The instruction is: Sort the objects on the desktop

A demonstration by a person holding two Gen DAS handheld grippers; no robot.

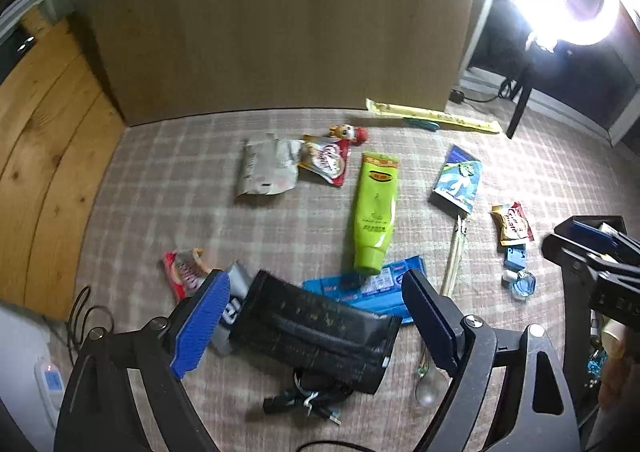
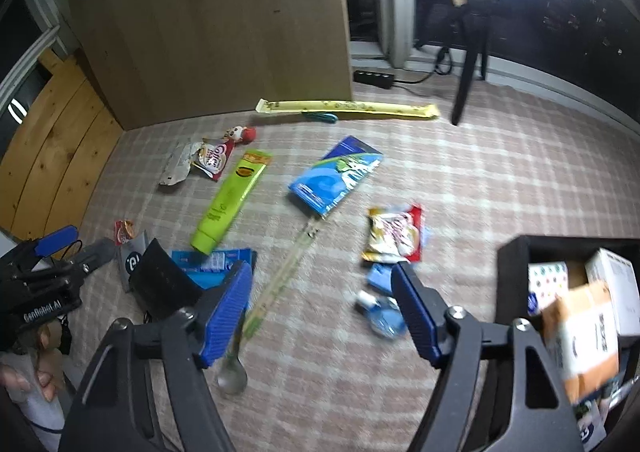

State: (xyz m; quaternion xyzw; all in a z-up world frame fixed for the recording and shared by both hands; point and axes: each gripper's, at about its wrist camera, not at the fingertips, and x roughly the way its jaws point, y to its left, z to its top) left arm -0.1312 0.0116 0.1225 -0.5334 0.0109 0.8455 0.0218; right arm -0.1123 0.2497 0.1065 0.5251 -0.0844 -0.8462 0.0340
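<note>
Desktop objects scattered over checked tablecloth (image 1: 168,188) on table: green tube (image 1: 374,216) centre, blue pouch (image 1: 458,178) beside it, silver pouch (image 1: 266,168) overlapping red coffee sachet (image 1: 326,160), long yellow packet (image 1: 432,116) at far edge, small glass bottle (image 1: 522,284) near a second red sachet (image 1: 512,224). Black pouch (image 1: 316,328) lies under left gripper (image 1: 316,316), partly over blue wipes pack (image 1: 372,288). Left jaws released, nothing gripped. Right gripper (image 2: 322,312) above plastic spoon (image 2: 232,372); jaws apart, empty. Black bin (image 2: 516,276) at right holds boxes.
</note>
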